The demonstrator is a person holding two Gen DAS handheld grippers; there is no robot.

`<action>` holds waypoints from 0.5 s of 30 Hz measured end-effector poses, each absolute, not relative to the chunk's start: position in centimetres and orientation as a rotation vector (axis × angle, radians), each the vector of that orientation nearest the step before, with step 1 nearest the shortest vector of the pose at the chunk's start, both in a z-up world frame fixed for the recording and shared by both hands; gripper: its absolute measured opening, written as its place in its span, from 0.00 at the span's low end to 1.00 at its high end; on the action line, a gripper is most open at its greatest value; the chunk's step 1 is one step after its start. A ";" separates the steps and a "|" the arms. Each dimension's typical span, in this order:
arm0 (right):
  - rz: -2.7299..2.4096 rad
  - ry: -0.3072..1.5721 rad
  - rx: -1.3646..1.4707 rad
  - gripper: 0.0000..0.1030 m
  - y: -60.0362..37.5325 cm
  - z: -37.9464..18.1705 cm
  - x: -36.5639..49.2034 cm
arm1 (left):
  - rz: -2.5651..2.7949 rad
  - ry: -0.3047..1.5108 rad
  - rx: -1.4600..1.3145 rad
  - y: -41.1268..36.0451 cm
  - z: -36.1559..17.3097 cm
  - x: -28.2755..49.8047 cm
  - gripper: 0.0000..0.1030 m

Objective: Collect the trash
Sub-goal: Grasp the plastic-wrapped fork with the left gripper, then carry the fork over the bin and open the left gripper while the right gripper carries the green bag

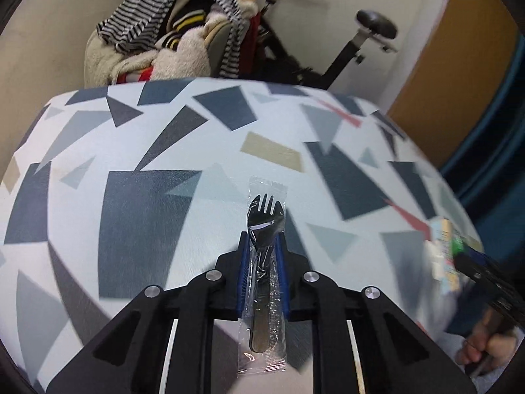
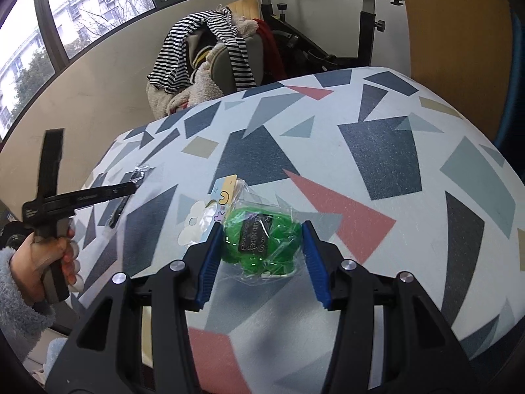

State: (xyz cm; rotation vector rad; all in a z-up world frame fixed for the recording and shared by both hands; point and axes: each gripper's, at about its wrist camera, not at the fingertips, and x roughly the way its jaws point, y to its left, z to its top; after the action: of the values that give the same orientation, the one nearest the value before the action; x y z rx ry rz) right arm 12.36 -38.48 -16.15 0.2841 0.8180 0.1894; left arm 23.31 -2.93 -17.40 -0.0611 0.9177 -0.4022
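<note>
I can make out very little writing from either of my wrist cameras. The only lettering sits on a small dark label (image 2: 255, 237) inside the clear bag of green stuff (image 2: 262, 241) between my right gripper's fingers; its pale characters are too small and blurred for me to read. The card header (image 2: 210, 210) of that packet carries cartoon shapes, and a tiny mark near its upper edge that I cannot decipher. The wrapped black plastic spork (image 1: 264, 229) in my left gripper shows no print I can read.
</note>
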 end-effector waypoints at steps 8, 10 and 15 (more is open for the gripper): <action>0.236 0.794 0.243 0.48 -36.6 -14.2 9.8 | -0.451 0.834 -0.086 -1.9 -13.7 14.2 0.15; 0.247 0.785 0.233 0.48 -36.1 -13.6 9.0 | -0.455 0.813 -0.071 -1.7 -13.3 12.2 0.15; 0.276 0.762 0.215 0.48 -34.8 -12.3 6.9 | -0.479 0.785 -0.011 -2.0 -13.2 6.4 0.15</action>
State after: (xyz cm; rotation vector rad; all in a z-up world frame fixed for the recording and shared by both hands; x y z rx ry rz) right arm 6.90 -34.76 -12.34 0.2146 0.7621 0.2756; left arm 6.40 -1.97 -13.18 -0.0113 0.7847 -0.4789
